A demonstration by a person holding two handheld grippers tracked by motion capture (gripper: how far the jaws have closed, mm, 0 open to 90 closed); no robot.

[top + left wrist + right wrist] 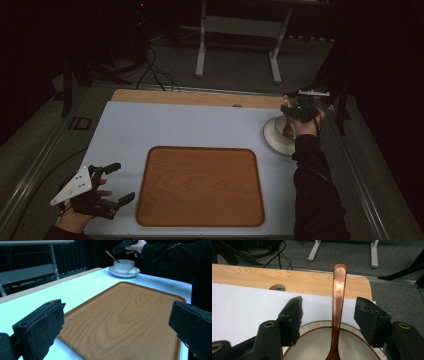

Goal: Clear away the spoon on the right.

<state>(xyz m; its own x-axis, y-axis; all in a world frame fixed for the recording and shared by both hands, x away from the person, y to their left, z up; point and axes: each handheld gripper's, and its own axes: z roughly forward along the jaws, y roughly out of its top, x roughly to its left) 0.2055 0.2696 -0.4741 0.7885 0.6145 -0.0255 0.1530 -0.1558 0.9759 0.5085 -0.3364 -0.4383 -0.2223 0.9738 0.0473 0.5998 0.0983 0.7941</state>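
At 8 o'clock of the tray (200, 186), left gripper (120, 182) jaws wide apart, empty. At 2 o'clock, right gripper (329, 312) straddles the wooden spoon (337, 305) in the cup (124, 265), pads not touching. No readable writing.

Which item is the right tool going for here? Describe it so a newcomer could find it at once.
Start at the wooden tray mid-table, then look to the far right corner, where a white cup sits on a saucer. The spoon stands in that cup, handle slanting up between the right tool's open jaws: the one slim, glossy reddish-brown thing among white crockery.
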